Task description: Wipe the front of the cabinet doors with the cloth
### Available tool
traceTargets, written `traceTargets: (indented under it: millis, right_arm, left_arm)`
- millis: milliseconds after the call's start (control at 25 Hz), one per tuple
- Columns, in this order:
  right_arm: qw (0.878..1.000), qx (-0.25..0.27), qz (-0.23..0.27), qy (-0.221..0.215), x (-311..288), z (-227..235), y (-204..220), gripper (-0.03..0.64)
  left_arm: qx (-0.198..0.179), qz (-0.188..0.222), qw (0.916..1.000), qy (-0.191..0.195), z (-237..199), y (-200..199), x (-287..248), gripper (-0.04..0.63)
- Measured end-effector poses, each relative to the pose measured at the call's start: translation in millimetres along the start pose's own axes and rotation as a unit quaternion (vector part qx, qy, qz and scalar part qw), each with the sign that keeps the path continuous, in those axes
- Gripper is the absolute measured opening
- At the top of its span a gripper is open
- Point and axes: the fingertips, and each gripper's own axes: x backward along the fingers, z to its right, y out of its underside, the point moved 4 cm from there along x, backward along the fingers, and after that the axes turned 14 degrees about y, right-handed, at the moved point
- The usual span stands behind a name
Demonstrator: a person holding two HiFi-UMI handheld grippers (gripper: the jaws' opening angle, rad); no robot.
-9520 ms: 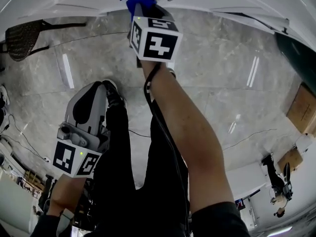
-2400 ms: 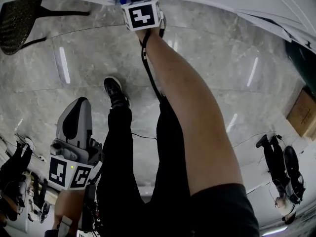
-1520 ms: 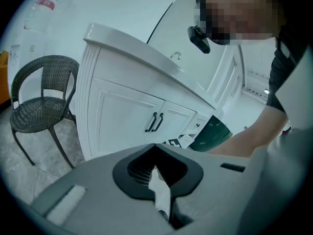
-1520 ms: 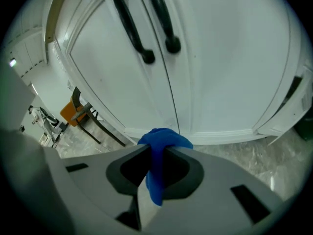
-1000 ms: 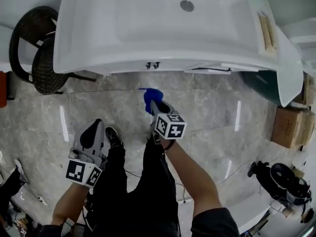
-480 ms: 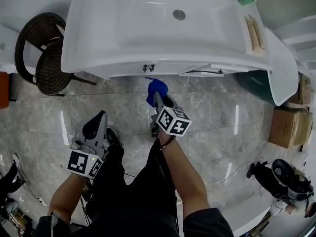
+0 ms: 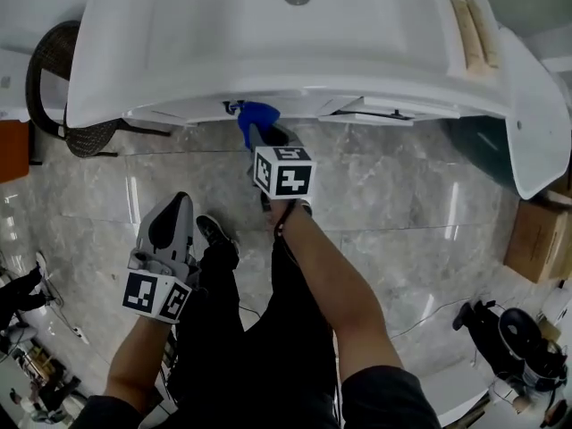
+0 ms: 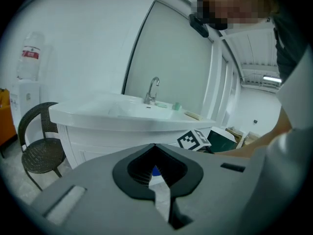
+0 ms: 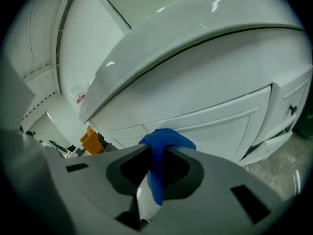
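Note:
A white vanity point(image 7: 268, 61) with a basin fills the top of the head view; its cabinet doors point(image 9: 210, 116) sit under the rim. My right gripper point(image 7: 255, 132) is shut on a blue cloth point(image 7: 257, 114), which is up against the cabinet front just below the rim. In the right gripper view the cloth point(image 9: 165, 142) bunches out past the jaws, close to a panelled door. My left gripper point(image 7: 176, 204) hangs low by the person's legs, away from the cabinet, jaws shut with nothing in them point(image 8: 155, 148).
A dark wicker chair point(image 7: 49, 70) stands left of the vanity. A tap point(image 8: 153, 89) rises at the basin's back. A door handle point(image 9: 292, 109) shows at the right. Cardboard boxes point(image 7: 541, 239) and a floor machine point(image 7: 518, 338) lie to the right on the marble floor.
The right gripper has carried the blue cloth forward and a little left, up to the cabinet front under the basin rim. The left gripper stays low by the legs.

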Motion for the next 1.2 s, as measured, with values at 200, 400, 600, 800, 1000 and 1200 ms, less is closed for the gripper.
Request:
traceTargets:
  millis: [200,400,600,800,1000,1200]
  right_arm:
    - [0.999,0.027,-0.020,-0.005,-37.6,-5.2,-2.7,0.057]
    - [0.998,0.052,-0.025,0.008,-57.0,-18.0,-5.7,0.057]
    - [0.999,0.040,-0.018,0.010,-61.3,-19.8,-6.2,0.057]
    - [1.000,0.023,-0.005,0.004,-61.3,3.1,-6.3,0.057]
    - [1.000,0.003,-0.011,0.008,-50.4,57.4,-10.5,0.057]
    - [0.999,0.018,-0.017,0.022,-34.6,126.3,-18.3,0.057]
  left_arm:
    - [0.009,-0.006,0.9997,0.023,10.0,20.1,-14.3,-0.002]
    - [0.023,-0.020,0.9981,0.054,5.1,40.0,-6.2,0.000]
    - [-0.005,-0.041,0.9957,0.083,0.3,39.1,-0.3,-0.002]
    - [0.000,-0.051,0.9956,0.078,-3.7,49.8,-25.1,-0.002]
    - [0.012,-0.069,0.9933,0.092,41.2,66.1,-65.0,-0.002]
    - [0.041,-0.074,0.9896,0.116,94.8,79.1,-114.0,-0.002]
